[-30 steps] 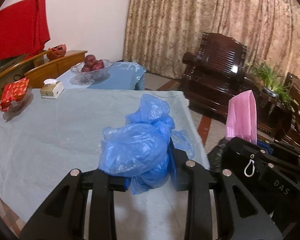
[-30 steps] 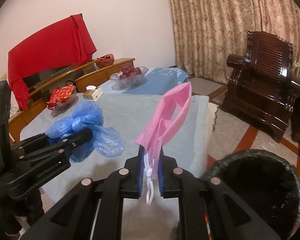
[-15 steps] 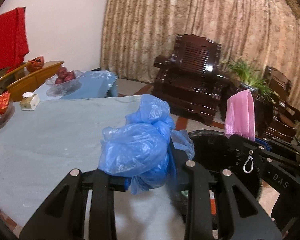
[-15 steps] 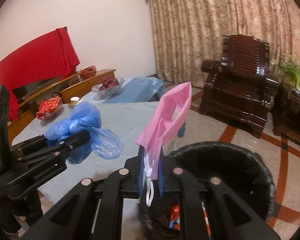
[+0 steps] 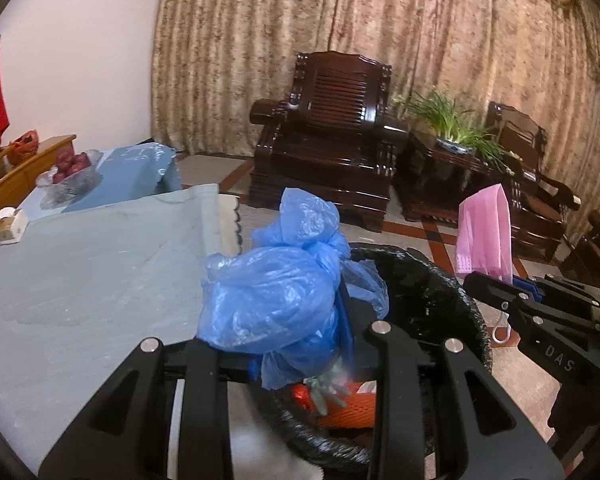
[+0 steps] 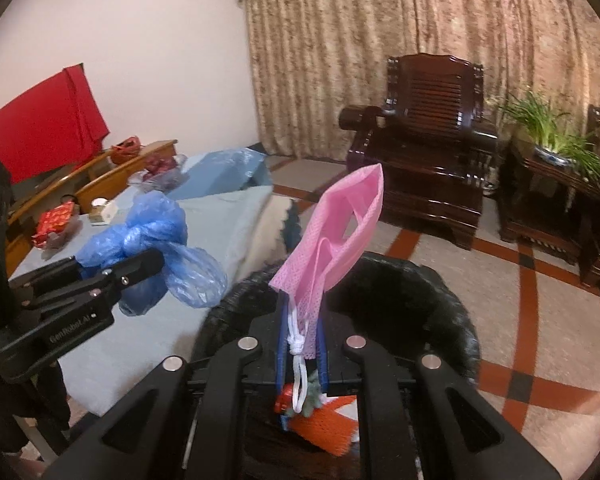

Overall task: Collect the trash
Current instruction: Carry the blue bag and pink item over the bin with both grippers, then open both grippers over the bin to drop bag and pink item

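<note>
My left gripper (image 5: 300,344) is clamped on a crumpled, glossy blue plastic bag (image 5: 276,296) at centre frame, hanging over the near rim of the round bin (image 5: 452,300), whose black liner is wrinkled and shiny. My right gripper (image 6: 302,344) pinches a pink mesh-textured face mask (image 6: 336,236) by its knotted white ear loops, standing upright above the bin's mouth (image 6: 428,284). Orange netting (image 6: 324,426) lies inside at lower centre; the grey-blue tablecloth (image 5: 84,272) fills the left.

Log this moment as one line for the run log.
left tongs: shut on blue plastic bag | right tongs: shut on pink face mask | both over black-lined trash bin | bin holds orange wrapper
</note>
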A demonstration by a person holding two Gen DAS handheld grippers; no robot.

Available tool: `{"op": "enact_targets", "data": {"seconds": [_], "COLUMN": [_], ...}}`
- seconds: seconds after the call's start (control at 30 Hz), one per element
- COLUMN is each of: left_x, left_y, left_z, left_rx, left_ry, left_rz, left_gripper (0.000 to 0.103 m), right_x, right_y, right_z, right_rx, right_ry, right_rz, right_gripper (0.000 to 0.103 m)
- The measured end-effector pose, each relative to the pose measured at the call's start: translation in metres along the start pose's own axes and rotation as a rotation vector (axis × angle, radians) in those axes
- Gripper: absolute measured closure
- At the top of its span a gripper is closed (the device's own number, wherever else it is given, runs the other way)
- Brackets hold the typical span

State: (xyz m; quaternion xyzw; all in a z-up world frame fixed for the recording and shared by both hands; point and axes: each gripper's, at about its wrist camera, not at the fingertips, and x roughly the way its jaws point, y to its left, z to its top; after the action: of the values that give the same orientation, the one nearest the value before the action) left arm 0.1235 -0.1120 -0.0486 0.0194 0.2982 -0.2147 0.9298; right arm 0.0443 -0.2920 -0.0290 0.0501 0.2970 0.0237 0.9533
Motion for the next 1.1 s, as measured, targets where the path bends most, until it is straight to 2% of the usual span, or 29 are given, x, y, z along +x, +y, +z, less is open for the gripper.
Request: {"op": "enact_targets", "data": {"seconds": [0.17, 0.43, 0.53, 0.6, 0.67, 0.7, 0.73, 0.77, 0.83, 0.87, 0.97, 1.1], "left_x": [0.023, 0.059, 0.071, 0.076, 0.080, 0.081, 0.081, 0.080, 0.079, 0.078, 0.072, 0.054], "left_y": [-0.018, -0.023, -0.024, -0.027, -0.026, -0.026, -0.024, -0.023, -0.021, -0.019, -0.010, 0.001], "left_z": [-0.003, -0.015, -0.017, -0.016, -0.018, -0.017, -0.016, -0.016, -0.017, -0.017, -0.015, -0.011], "left_rx": [0.027, 0.039, 0.047, 0.048, 0.049, 0.046, 0.041, 0.036, 0.033, 0.029, 0.010, 0.002], "left_ry": [0.022, 0.091, 0.113, 0.125, 0.136, 0.139, 0.141, 0.140, 0.141, 0.143, 0.139, 0.111], "left_rz": [-0.020, -0.048, -0.051, -0.059, -0.064, -0.068, -0.072, -0.072, -0.061, -0.057, -0.042, 0.001], "left_gripper": [0.074, 0.072, 0.068, 0.062, 0.042, 0.038, 0.032, 0.029, 0.024, 0.023, 0.019, 0.012], "right_x": [0.007, 0.027, 0.036, 0.042, 0.049, 0.050, 0.051, 0.051, 0.049, 0.047, 0.041, 0.031], "right_y": [-0.021, -0.044, -0.053, -0.059, -0.064, -0.066, -0.067, -0.069, -0.070, -0.070, -0.071, -0.070], "right_z": [-0.008, -0.023, -0.029, -0.032, -0.036, -0.037, -0.038, -0.040, -0.041, -0.042, -0.042, -0.037], "right_rx": [0.012, 0.036, 0.052, 0.058, 0.062, 0.067, 0.073, 0.078, 0.082, 0.084, 0.100, 0.133], "right_ry": [0.023, 0.074, 0.094, 0.107, 0.126, 0.128, 0.132, 0.139, 0.135, 0.135, 0.127, 0.128], "right_rz": [-0.032, -0.068, -0.078, -0.088, -0.102, -0.108, -0.113, -0.122, -0.137, -0.140, -0.154, -0.148], "right_gripper": [0.091, 0.091, 0.084, 0.080, 0.059, 0.055, 0.045, 0.034, 0.026, 0.019, 0.006, 0.006]}}
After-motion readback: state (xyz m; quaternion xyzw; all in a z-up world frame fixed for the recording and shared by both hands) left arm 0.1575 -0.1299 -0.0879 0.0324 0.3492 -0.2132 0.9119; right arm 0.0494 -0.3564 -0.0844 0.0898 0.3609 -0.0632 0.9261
